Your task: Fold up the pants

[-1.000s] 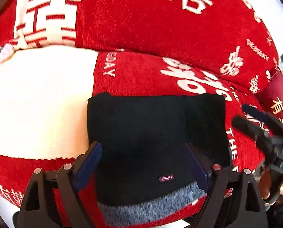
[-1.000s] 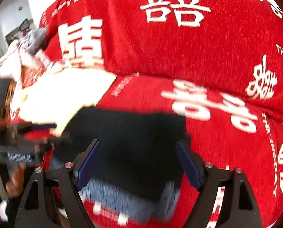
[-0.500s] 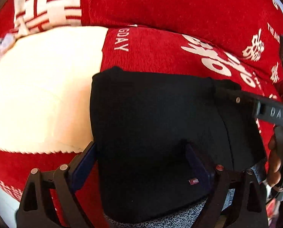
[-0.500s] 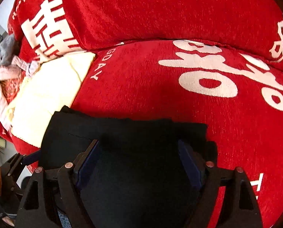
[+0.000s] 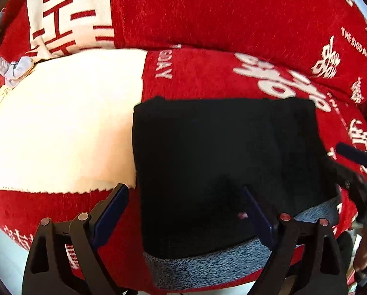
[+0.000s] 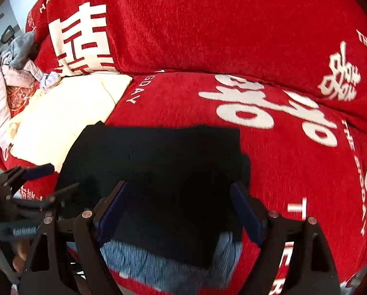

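The black pants [image 5: 220, 167] lie folded into a flat rectangle on the red sofa seat [image 5: 203, 78], with their grey-blue fleece lining [image 5: 208, 265] showing along the near edge. My left gripper [image 5: 183, 194] hovers open over the pants' near left part, and its pads grip nothing. My right gripper [image 6: 178, 189] hangs over the near right part of the pants [image 6: 163, 172]. Its jaws are opening and the pads press on nothing. Each gripper shows at the edge of the other's view: the right gripper [image 5: 355, 167] and the left gripper [image 6: 30, 179].
A cream cloth panel [image 5: 60, 123] covers the seat left of the pants. The red back cushion [image 5: 208, 12] with white characters rises behind. Loose pale clothes [image 6: 8, 73] are heaped at the far left. The seat's front edge [image 5: 11, 241] drops off just below the grippers.
Both grippers dipped close over the pants half a second ago and have since drawn back. The right gripper left the pants' right edge. The pants stayed folded in place.
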